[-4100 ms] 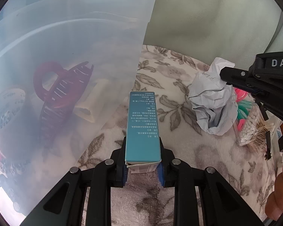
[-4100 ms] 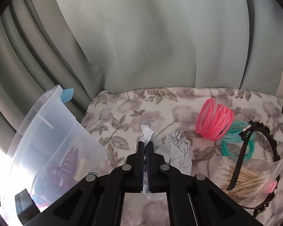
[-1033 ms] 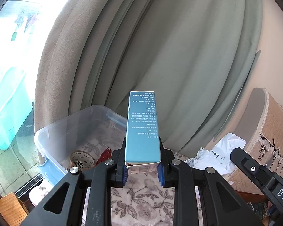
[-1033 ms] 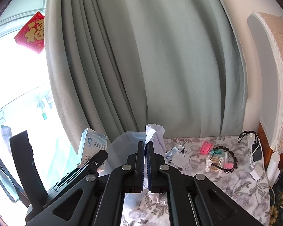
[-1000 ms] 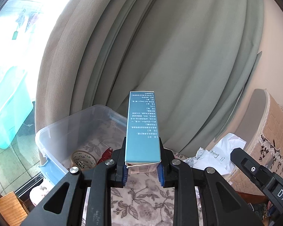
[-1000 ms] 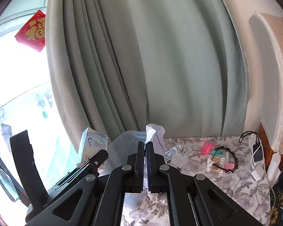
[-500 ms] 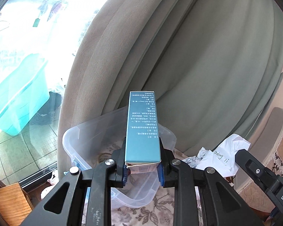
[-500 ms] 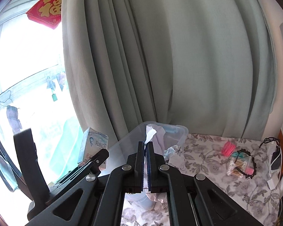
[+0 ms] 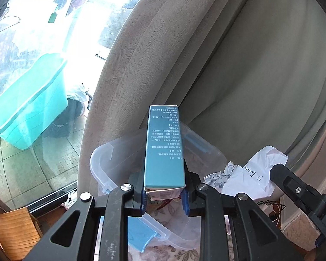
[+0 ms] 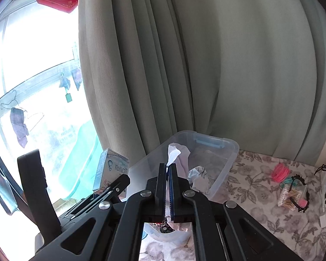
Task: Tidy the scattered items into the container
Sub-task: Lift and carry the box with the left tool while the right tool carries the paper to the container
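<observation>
From the left wrist, the left gripper clamped one teal carton above one clear plastic bin. From the right wrist, the right gripper pinched one crumpled paper over that bin, two bangle stacks beyond.

Clear container: one
Teal box: one
Crumpled paper: one bundle
Pink hair ties: one bunch, number unclear
Teal hair ties: one bunch, mostly hidden
Cotton swab bag: one
Black headband: one
Turquoise tub: one
Grippers: two, left gripper, right gripper
</observation>
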Available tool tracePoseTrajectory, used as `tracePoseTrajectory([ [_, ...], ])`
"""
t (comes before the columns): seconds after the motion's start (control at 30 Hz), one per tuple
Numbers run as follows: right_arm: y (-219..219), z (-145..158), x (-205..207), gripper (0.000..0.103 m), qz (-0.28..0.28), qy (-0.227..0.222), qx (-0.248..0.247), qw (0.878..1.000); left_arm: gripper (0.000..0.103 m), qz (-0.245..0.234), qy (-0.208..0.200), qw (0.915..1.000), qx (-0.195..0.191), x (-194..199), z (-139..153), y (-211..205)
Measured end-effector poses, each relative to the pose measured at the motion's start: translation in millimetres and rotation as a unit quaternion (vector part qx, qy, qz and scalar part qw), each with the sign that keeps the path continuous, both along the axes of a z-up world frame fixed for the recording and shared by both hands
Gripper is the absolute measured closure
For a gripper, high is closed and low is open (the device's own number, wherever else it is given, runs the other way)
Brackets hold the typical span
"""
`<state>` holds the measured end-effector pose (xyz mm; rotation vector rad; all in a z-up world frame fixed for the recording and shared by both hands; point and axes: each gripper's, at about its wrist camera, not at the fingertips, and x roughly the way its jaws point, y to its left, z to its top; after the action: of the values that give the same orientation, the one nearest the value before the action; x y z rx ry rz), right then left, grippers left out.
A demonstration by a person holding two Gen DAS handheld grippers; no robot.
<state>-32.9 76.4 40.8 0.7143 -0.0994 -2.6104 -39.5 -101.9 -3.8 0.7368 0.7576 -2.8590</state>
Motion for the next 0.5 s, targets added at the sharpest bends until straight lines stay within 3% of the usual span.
tracePoseTrajectory([
  [0.5,5,-40,-33,0.100,0.000,-0.056,0.001,0.998,0.077,-0.007,-0.045,0.9990,0.004,-27,-29,4],
])
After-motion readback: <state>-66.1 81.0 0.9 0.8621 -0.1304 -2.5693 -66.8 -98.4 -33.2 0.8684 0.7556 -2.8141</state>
